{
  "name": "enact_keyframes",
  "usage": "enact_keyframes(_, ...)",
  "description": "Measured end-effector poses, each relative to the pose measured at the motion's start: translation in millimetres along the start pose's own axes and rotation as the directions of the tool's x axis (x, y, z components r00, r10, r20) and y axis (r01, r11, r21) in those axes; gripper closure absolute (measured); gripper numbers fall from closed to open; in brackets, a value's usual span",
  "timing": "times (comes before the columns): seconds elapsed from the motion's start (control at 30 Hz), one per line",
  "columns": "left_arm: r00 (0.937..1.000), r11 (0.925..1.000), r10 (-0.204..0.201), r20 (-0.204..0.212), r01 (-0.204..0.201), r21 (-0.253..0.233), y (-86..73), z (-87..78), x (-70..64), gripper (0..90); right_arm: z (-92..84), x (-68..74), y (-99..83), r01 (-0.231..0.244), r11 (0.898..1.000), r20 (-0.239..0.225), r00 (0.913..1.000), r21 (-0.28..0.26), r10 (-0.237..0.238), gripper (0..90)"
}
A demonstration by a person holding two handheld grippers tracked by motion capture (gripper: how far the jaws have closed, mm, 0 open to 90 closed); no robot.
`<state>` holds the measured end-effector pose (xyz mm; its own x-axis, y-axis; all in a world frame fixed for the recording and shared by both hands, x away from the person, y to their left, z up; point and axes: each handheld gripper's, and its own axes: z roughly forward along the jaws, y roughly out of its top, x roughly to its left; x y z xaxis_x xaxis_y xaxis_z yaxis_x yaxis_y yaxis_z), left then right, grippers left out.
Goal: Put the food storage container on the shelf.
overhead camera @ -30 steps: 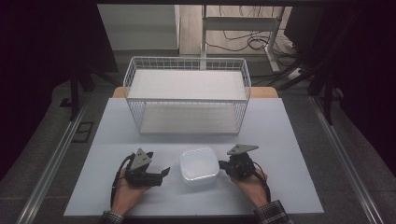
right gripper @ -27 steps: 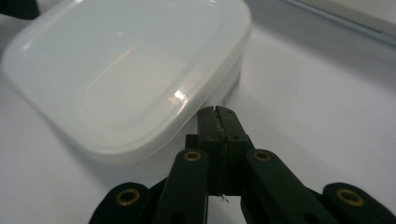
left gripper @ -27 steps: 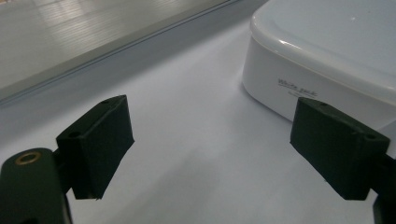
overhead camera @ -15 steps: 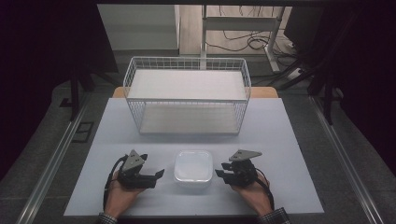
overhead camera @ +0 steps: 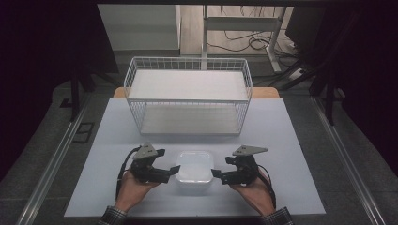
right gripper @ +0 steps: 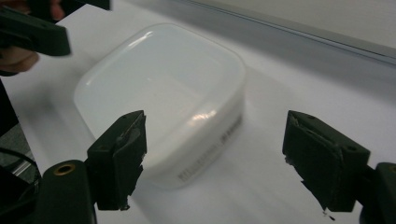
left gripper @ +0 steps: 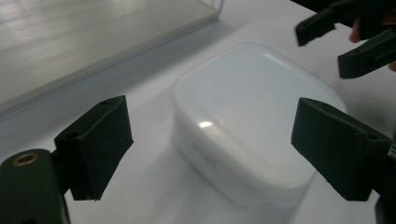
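Container flanked: left tool, right tool level, agape.

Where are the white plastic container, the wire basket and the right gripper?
White plastic container (overhead camera: 193, 165), high view, middle of its top.
Wire basket (overhead camera: 187, 100), high view, front rim.
Right gripper (overhead camera: 217, 174), high view, between its fingertips.

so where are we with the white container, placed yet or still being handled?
Done: the white container sits flat on the table, in front of the wire basket. In hand: nothing. The right gripper has just been opening, with nothing between its fingers; the left gripper is open beside the container too. Left: if it belongs in the basket, that move is not yet done.
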<state>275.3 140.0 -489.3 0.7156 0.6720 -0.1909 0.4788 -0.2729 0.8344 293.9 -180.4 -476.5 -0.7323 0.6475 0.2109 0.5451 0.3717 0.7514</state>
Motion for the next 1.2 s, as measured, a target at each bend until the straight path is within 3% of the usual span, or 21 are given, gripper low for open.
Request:
enact_keyframes(0.1, 0.9999, 0.9996, 0.009, 0.01, -0.009, 0.028, 0.8, 11.5, -2.3, 10.5, 6.9, 4.5, 3.0, 0.006, 1.0, -0.007, 1.0, 0.011, -0.006, 19.4)
enact_keyframes(0.13, 0.9991, 0.9986, -0.009, 0.04, 0.007, 0.053, -1.5, 21.4, -2.1, 10.1, 15.3, 7.1, 4.9, 0.01, 1.0, -0.013, 0.9999, 0.028, -0.009, 15.7)
enact_keyframes(0.2, 0.9986, 0.9981, -0.018, 0.05, 0.015, 0.06, -3.6, 25.5, -1.4, 10.0, 19.9, 7.7, 5.3, 0.005, 0.999, -0.015, 0.9999, 0.037, -0.005, 14.0)
enact_keyframes(0.23, 0.9957, 0.9967, -0.044, 0.081, 0.038, 0.072, -8.2, 31.0, 0.5, 9.2, 27.3, 7.3, 5.4, -0.005, 0.999, -0.028, 0.9996, 0.051, 0.007, 11.9)
enact_keyframes(0.27, 0.9957, 0.9967, -0.044, 0.081, 0.038, 0.072, -8.2, 31.0, 0.5, 9.4, 27.3, 7.3, 5.4, -0.005, 0.999, -0.028, 0.9996, 0.051, 0.007, 11.9)
enact_keyframes(0.33, 0.9893, 0.9952, -0.072, 0.127, 0.062, 0.076, -10.6, 31.8, 0.7, 11.1, 34.7, 8.2, 3.1, -0.03, 0.996, -0.063, 0.9974, 0.079, 0.035, 10.0)
enact_keyframes(0.4, 0.9888, 0.9944, -0.073, 0.13, 0.062, 0.086, -10.7, 30.5, -1.6, 12.8, 34.9, 9.0, 2.5, -0.038, 0.996, -0.076, 0.9961, 0.087, 0.045, 11.4)
enact_keyframes(0.43, 0.9891, 0.994, -0.07, 0.13, 0.058, 0.093, -11.0, 29.0, -3.8, 14.3, 34.8, 10.6, 1.7, -0.042, 0.994, -0.103, 0.9933, 0.098, 0.053, 13.8)
enact_keyframes(0.47, 0.989, 0.9923, -0.078, 0.125, 0.065, 0.105, -12.4, 26.2, -7.8, 15.1, 33.0, 15.2, -0.1, -0.041, 0.993, -0.095, 0.9941, 0.113, 0.051, 14.0)
enact_keyframes(0.6, 0.9884, 0.9888, -0.105, 0.11, 0.092, 0.117, -13.9, 17.5, -11.0, 29.4, 25.8, 20.2, -3.6, -0.052, 0.993, -0.073, 0.9956, 0.105, 0.059, 24.4)
enact_keyframes(0.63, 0.9896, 0.9893, -0.111, 0.092, 0.101, 0.105, -14.6, 12.7, -12.0, 29.4, 22.1, 20.4, -4.4, -0.057, 0.994, -0.068, 0.9957, 0.097, 0.063, 31.5)
enact_keyframes(0.7, 0.9887, 0.9881, -0.128, 0.078, 0.121, 0.095, -14.9, 7.4, -11.9, 43.9, 11.5, 20.3, -4.4, -0.07, 0.996, -0.037, 0.9967, 0.06, 0.072, 48.9)
enact_keyframes(0.73, 0.9877, 0.988, -0.136, 0.077, 0.13, 0.083, -15.7, 4.9, -11.0, 53.6, 7.5, 20.8, -4.4, -0.087, 0.995, -0.029, 0.9956, 0.055, 0.089, 57.9)
enact_keyframes(0.77, 0.9849, 0.9866, -0.157, 0.074, 0.153, 0.057, -16.9, 2.5, -9.5, 53.6, 7.5, 20.8, -4.4, -0.087, 0.995, -0.029, 0.9956, 0.055, 0.089, 57.9)
enact_keyframes(0.8, 0.9806, 0.9834, -0.181, 0.076, 0.179, 0.027, -17.7, -0.5, -6.8, 64.8, 3.3, 21.5, -4.2, -0.096, 0.995, -0.014, 0.9952, 0.023, 0.097, 65.1)
enact_keyframes(0.9, 0.9816, 0.9831, -0.183, 0.053, 0.183, 0.01, -17.4, -2.0, -7.6, 71.4, 1.2, 21.4, -3.1, -0.103, 0.995, 0.002, 0.9947, 0.001, 0.103, 70.5)
enact_keyframes(0.93, 0.9801, 0.9808, -0.194, 0.039, 0.195, -0.008, -18.0, -2.5, -7.0, 76.8, -0.1, 19.3, -3.7, -0.125, 0.992, 0.003, 0.9922, -0.028, 0.125, 78.3)
enact_keyframes(1.2, 0.9823, 0.982, -0.187, 0.007, 0.188, -0.024, -12.6, -0.3, -7.0, 78.1, -1.7, 20.5, 1.2, -0.067, 0.995, 0.051, 0.9962, -0.074, 0.071, 78.5)
